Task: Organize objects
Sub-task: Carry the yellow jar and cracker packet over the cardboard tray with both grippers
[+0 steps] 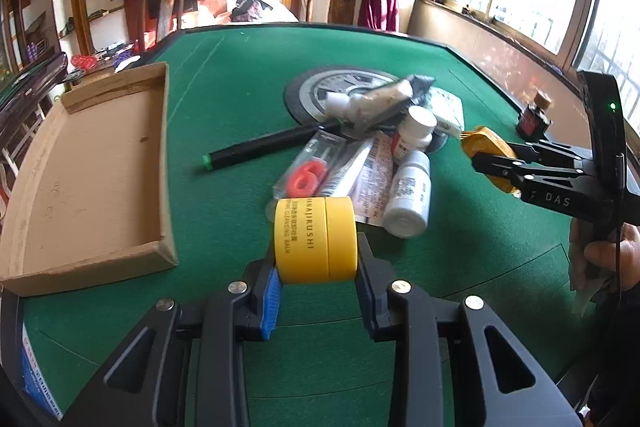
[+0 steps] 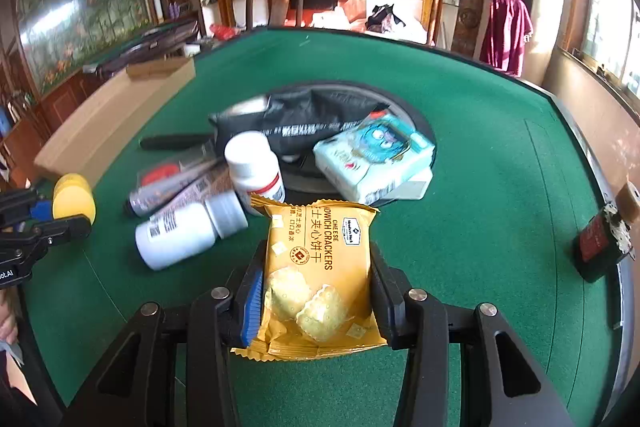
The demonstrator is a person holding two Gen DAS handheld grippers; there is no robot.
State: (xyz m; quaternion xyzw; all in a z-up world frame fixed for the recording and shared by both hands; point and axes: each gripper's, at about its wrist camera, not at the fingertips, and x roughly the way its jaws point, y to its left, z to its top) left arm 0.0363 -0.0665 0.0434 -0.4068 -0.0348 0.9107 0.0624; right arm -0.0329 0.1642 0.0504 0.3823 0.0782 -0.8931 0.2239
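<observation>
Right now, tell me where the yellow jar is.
The yellow jar sits clamped in the left gripper's jaws, above the green table, between the cardboard tray and the white bottle.

Yellow balm jar (image 1: 315, 239) on edge; cracker packet (image 2: 318, 277) upright, both clamped.

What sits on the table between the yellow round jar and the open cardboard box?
Nothing: in the left wrist view, only bare green felt table separates the yellow round jar from the open cardboard box.

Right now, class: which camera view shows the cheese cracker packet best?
The right wrist view: the cheese cracker packet fills the centre, label readable, clamped by the right gripper. The left wrist view shows only an orange edge behind that gripper's fingers.
</observation>
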